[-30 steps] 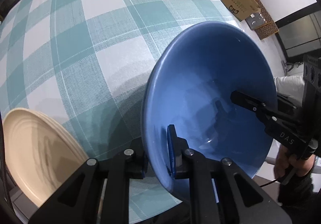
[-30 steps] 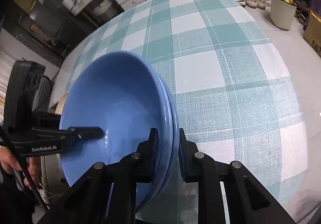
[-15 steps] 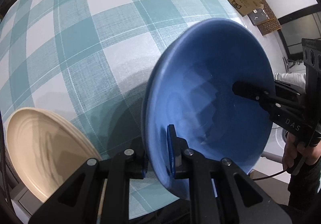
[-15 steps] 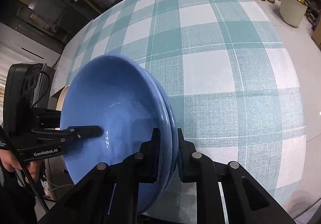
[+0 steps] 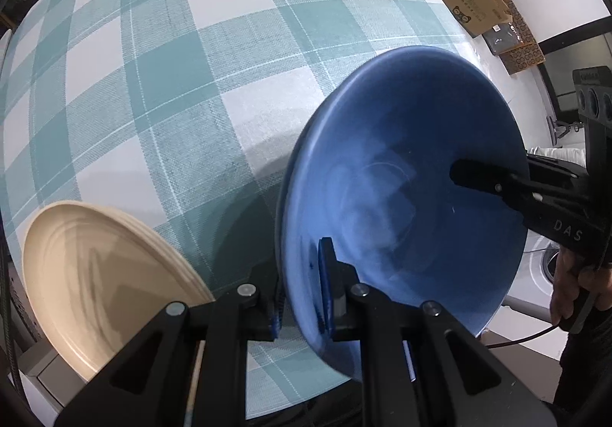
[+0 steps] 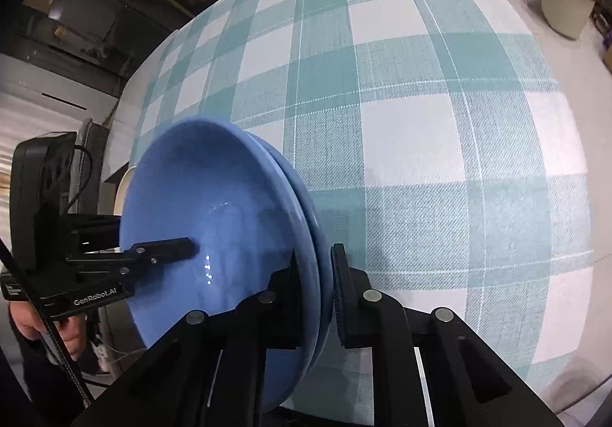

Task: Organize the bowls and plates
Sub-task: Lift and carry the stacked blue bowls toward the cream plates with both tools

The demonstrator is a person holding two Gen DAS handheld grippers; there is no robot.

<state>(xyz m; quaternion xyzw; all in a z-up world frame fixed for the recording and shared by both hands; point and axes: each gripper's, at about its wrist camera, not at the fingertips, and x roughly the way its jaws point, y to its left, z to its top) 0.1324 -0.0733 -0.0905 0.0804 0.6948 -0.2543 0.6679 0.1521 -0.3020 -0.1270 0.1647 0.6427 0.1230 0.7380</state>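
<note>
**Both jaws clamped on bowl stack, carried toward worktop edge**

I've got the blue bowls (image 6: 214, 235) held from both sides. In the right wrist view there are clearly two, nested, rims just apart. Left gripper (image 5: 302, 297) pinches the near rim, one finger inside, one outside. Right gripper (image 6: 313, 297) does the same on the opposite rim, jaws tight on the doubled edge. Neither is spread; both pads press on ceramic.

What's changed over the last sec: the right jaws nipped in a touch more and then settled, so I read the grip as firmer now. The stack has tipped and shifted w/ the right hand, and in the left view more of the checked cloth (image 5: 191, 82) shows beyond the rim than before. Left hand barely moved.

Stack is off the worktop, tilted, hanging over the near edge of the cloth. Cream plates (image 5: 103, 274) sit at the corner, left of the bowls, not touching them; looks like a stack too, ridged edges showing.

My take: bowls are paired up, pick is secure. Next is to level and set them down, prob. beside the plates. Risk: inner bowl sliding if tilt grows.
</note>
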